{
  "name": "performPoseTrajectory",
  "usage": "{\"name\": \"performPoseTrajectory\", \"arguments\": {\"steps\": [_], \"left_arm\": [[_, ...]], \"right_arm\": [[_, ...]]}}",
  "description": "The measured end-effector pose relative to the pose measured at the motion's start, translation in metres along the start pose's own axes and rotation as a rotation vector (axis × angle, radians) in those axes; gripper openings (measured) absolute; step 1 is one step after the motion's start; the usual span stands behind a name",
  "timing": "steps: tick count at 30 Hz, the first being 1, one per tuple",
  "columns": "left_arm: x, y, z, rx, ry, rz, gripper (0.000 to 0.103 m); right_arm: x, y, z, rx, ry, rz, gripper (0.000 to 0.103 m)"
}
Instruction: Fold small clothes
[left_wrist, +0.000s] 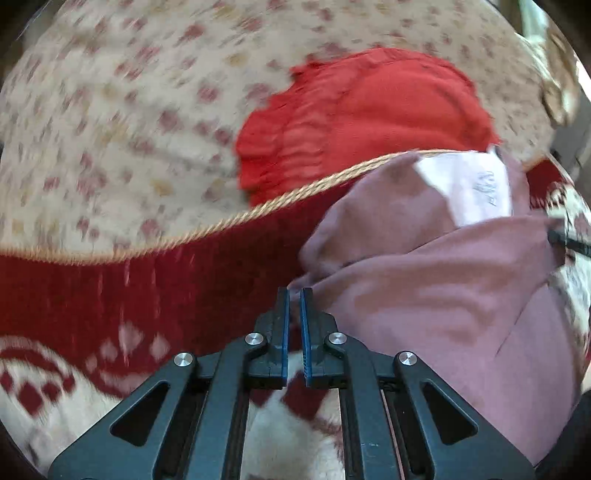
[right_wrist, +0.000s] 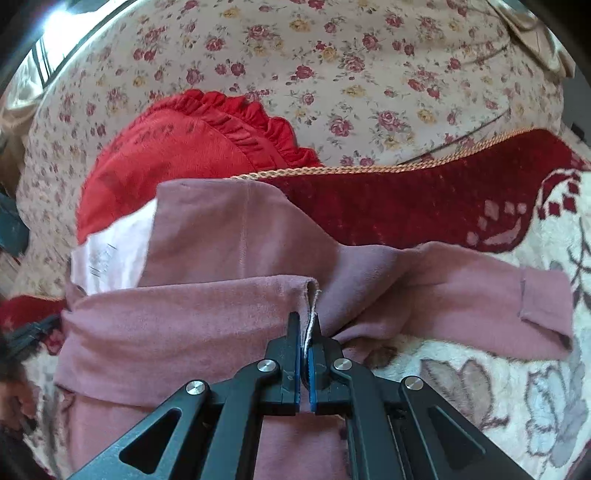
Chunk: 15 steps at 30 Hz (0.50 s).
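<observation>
Presently, the left gripper (left_wrist: 294, 295) sits at the left edge of the dusty-pink garment (left_wrist: 443, 295), jaws drawn nearly together; whether cloth lies between them cannot be told. The garment lies bunched on a red-and-cream patterned blanket (right_wrist: 424, 210), its white label (right_wrist: 107, 258) showing at the far left. A red frilled cushion (right_wrist: 192, 147) sits beyond, against floral upholstery (right_wrist: 369, 74). The right gripper (right_wrist: 303, 321) is clamped on the garment's hem.
</observation>
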<state>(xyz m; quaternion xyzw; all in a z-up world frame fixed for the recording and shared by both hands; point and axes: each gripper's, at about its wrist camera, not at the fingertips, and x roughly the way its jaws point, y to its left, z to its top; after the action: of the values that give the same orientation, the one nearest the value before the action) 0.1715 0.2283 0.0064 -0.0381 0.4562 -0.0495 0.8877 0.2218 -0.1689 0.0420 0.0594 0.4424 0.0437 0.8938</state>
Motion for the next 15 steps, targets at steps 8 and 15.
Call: {"name": "performPoseTrajectory", "arguments": {"steps": [8,15], "left_arm": [[0.019,0.001,-0.034,-0.267,0.266,-0.391,0.052],[0.043,0.019,-0.027,-0.465,0.186,-0.468,0.054]], "right_arm": [[0.007,-0.005,-0.007,-0.002,0.001,0.004,0.002],[0.005,-0.011,-0.004,0.007,-0.028,0.027,0.002]]}}
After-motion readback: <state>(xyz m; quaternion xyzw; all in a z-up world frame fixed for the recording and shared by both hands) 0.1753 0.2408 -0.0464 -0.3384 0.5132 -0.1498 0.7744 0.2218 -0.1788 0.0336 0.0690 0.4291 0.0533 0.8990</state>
